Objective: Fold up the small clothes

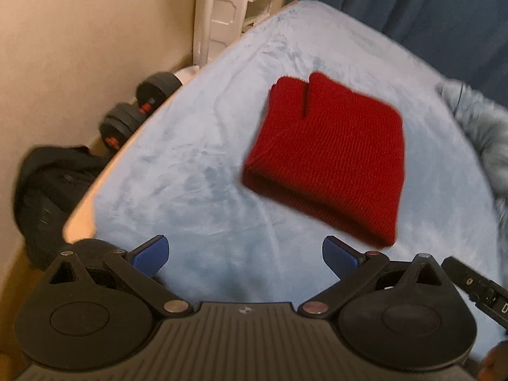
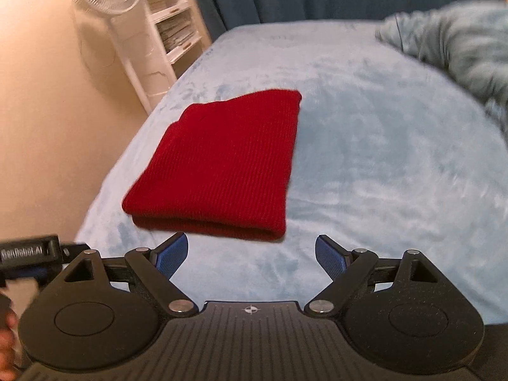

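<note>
We hold our left gripper (image 1: 246,258) spread wide and empty above the bed (image 1: 197,171). The folded red hat (image 1: 330,158) lies flat mid-bed — nearer the left edge. Our right gripper (image 2: 250,255) gapes too, gripping nothing — just short of the hat's near fold.

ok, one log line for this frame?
phase: fold done, retreat | red knit garment: folded, flat on blue blanket | left gripper: open, empty | right gripper: open, empty

I see the red knit garment (image 1: 330,155) (image 2: 222,165) lying folded flat into a thick, roughly square stack on the light blue bed (image 1: 197,171) (image 2: 365,146), nearer its left edge than its right.
</note>
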The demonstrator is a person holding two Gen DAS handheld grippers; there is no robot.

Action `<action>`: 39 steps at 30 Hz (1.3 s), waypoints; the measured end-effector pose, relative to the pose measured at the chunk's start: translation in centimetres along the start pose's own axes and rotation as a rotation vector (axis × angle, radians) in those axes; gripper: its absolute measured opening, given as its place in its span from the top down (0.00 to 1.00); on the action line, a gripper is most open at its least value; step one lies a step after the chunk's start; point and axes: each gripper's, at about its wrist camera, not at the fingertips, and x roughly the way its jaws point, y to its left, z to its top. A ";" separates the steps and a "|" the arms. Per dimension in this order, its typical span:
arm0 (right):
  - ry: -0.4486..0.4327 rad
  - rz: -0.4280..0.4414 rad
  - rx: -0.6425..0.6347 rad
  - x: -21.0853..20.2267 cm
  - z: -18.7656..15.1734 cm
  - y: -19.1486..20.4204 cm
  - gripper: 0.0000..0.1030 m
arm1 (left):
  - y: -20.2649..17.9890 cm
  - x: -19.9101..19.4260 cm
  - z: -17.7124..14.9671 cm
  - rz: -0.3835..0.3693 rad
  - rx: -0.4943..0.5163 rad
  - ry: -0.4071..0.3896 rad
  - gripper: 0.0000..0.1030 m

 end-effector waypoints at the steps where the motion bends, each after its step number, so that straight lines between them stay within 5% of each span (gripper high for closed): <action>1: 0.006 0.012 0.042 0.5 0.7 -0.8 0.13 | 0.2 0.4 0.4 -0.014 -0.039 -0.014 0.00; 7: -0.006 0.080 0.290 4.3 7.7 -6.5 0.07 | -0.3 4.2 3.2 -0.075 -0.161 -0.033 0.00; 13: -0.029 0.064 0.249 13.6 17.3 -9.0 0.07 | 0.2 10.6 5.2 -0.076 -0.356 0.051 0.00; 20: 0.163 0.055 0.363 28.8 24.5 -10.6 0.07 | 1.8 16.0 6.0 -0.037 -0.498 0.161 0.03; 21: 0.195 0.040 0.378 30.7 24.8 -10.5 0.07 | 2.0 16.4 6.0 -0.041 -0.507 0.170 0.06; 22: 0.222 0.027 0.383 32.3 25.0 -10.3 0.07 | 2.2 16.8 6.0 -0.061 -0.522 0.169 0.19; 23: 0.250 0.025 0.378 33.8 25.1 -10.1 0.09 | 2.5 17.1 6.0 -0.101 -0.535 0.162 0.39; 25: 0.302 0.058 0.357 36.0 25.0 -9.4 0.42 | 2.3 17.3 6.5 -0.089 -0.527 0.165 0.43; 26: 0.343 0.055 0.320 36.7 24.8 -8.8 0.62 | 2.1 17.4 6.9 -0.083 -0.504 0.165 0.48; 29: 0.326 0.036 0.190 35.1 24.4 -8.0 0.69 | 1.6 18.1 9.8 -0.086 -0.354 0.166 0.57; 31: 0.296 0.033 0.237 32.7 23.5 -9.7 0.71 | 0.8 19.5 13.2 -0.091 -0.210 0.167 0.57; 35: 0.195 -0.006 0.453 25.1 16.0 -15.0 0.73 | -4.8 24.9 22.3 -0.171 0.134 0.148 0.57; 39: 0.080 0.033 0.847 18.3 3.3 -16.3 0.73 | -13.9 29.6 27.3 -0.247 0.400 0.184 0.57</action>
